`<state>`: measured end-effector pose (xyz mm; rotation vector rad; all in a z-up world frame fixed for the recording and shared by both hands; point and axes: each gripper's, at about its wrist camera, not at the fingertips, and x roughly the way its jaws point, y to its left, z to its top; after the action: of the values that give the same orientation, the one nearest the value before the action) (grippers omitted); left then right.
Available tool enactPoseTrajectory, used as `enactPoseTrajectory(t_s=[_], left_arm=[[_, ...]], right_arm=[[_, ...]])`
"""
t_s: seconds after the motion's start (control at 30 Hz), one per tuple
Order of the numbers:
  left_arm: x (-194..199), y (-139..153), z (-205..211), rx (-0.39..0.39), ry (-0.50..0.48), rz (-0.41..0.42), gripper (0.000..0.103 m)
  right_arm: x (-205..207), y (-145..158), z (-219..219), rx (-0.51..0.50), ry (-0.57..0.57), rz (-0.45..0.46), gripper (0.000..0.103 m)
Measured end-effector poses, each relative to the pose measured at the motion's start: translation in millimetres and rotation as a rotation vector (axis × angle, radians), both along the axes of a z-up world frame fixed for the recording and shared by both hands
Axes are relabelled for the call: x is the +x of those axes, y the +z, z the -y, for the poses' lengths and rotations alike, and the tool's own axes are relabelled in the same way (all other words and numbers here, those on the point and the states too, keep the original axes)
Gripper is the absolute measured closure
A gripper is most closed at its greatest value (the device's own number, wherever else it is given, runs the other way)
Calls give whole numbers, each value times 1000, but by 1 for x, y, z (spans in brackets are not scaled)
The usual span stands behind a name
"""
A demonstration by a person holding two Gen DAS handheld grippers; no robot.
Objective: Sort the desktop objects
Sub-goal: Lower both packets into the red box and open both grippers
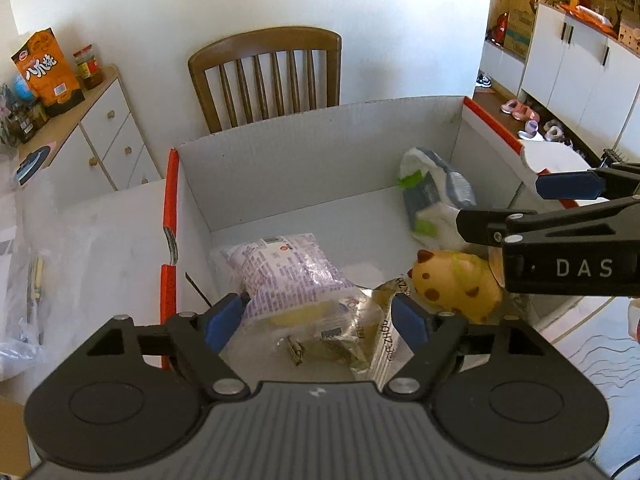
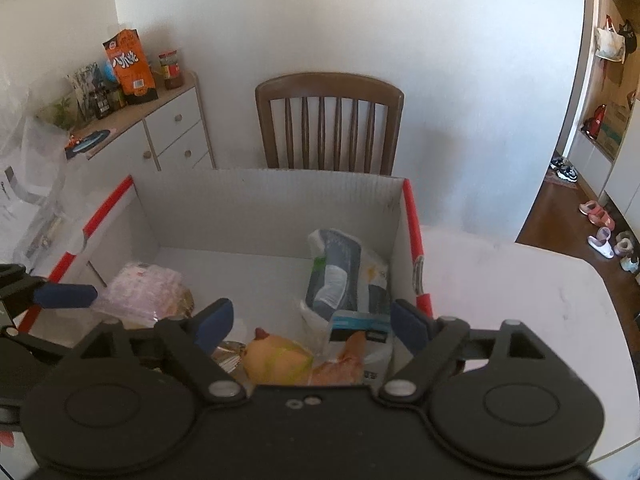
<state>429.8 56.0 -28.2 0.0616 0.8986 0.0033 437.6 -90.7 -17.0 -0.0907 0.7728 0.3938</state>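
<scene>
A white cardboard box (image 1: pixel 304 152) with red edges lies open below both tongs. The left gripper (image 1: pixel 318 318) hangs over its near side, jaws apart, a purple-printed snack bag (image 1: pixel 286 270) lying loose beneath them. The right gripper (image 2: pixel 312 326) stands equally wide, gripping nothing, above a yellow spotted toy (image 2: pixel 278 360) beside a blue-grey pouch (image 2: pixel 340 276).

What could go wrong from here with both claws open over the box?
1. The left claw straddles the purple snack packet and the clear wrapper; closing could catch them again.
2. The right claw hangs close over the yellow toy; dropping lower could crush it.
3. The claws sit close together, so a sideways swing might make them collide.
</scene>
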Motion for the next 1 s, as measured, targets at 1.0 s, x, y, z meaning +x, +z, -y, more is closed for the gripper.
enactPoseTrajectory(t_s=[1.0], left_arm=[[-69,50,-17,-96,43,69,14]], right_arm=[[-78,63,21,26,39,78,7]])
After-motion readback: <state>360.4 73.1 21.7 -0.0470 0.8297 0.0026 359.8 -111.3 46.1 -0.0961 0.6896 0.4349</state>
